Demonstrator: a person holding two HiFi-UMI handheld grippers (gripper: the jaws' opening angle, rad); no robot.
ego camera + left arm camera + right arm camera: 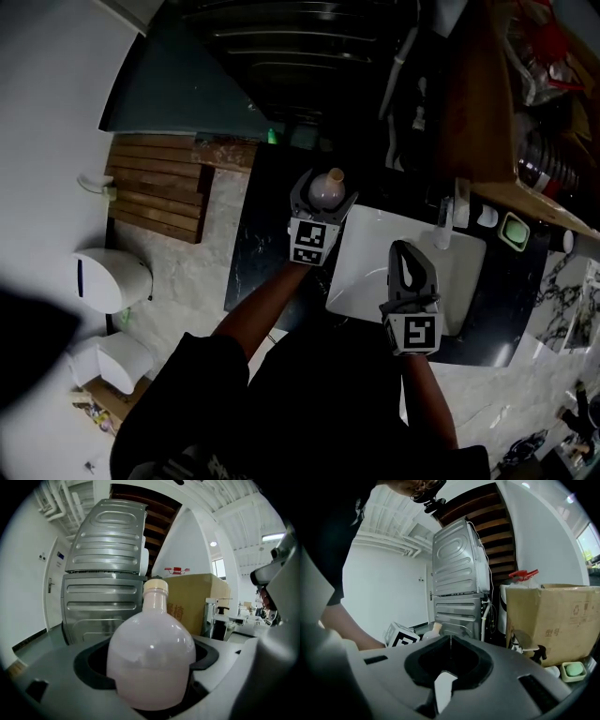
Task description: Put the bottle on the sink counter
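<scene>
A round-bodied, pale pink bottle (151, 653) with a cream cap fills the left gripper view, and the dark jaws are closed round its belly. In the head view the bottle (327, 187) hangs upright in my left gripper (322, 201), above the black sink counter (255, 239) just left of the white basin (370, 267). My right gripper (401, 247) hovers over the basin with its jaws shut and nothing in them; in the right gripper view the tips (449, 640) meet in a thin line. The bottle's cap (436, 627) shows beyond them.
A faucet (445, 220) and a green soap dish (514, 230) sit at the basin's far right. Stacked grey washing machines (105, 573) and a cardboard box (194, 599) stand behind the counter. A wooden slat mat (159, 187) and a white bin (112, 279) lie on the floor to the left.
</scene>
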